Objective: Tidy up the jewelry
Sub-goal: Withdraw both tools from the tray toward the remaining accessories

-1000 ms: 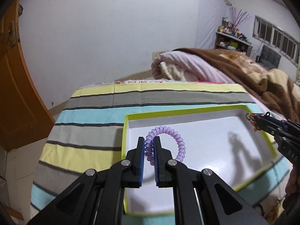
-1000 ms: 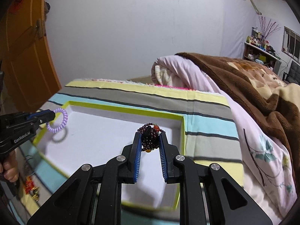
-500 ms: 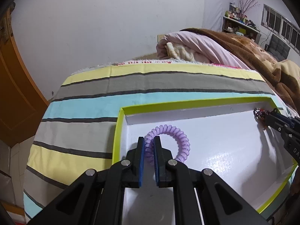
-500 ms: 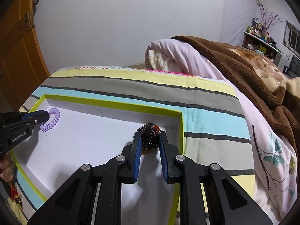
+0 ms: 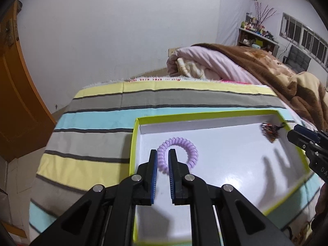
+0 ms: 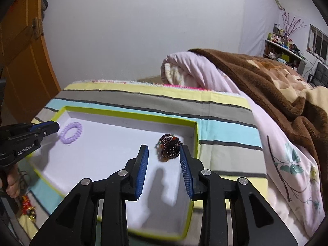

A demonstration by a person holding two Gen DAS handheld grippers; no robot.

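A white tray with a lime-green rim (image 5: 135,135) (image 6: 131,113) lies on a striped bedspread. A purple spiral band (image 5: 180,143) (image 6: 70,133) lies flat on the tray floor at its left end. My left gripper (image 5: 163,155) is slightly open around the band's near edge and no longer pinches it; it also shows in the right wrist view (image 6: 54,127). A dark beaded bracelet (image 6: 170,147) (image 5: 270,131) lies in the tray's far right corner. My right gripper (image 6: 163,153) is open just behind it; it also shows in the left wrist view (image 5: 293,135).
A brown blanket (image 6: 266,78) and pink quilt (image 5: 205,65) are piled at the right and back. A wooden door (image 5: 14,102) stands at the left. A red and gold trinket (image 6: 27,209) lies off the tray at the lower left.
Both grippers came down to the tray floor and opened. The purple band and the beaded bracelet now lie released in the tray.
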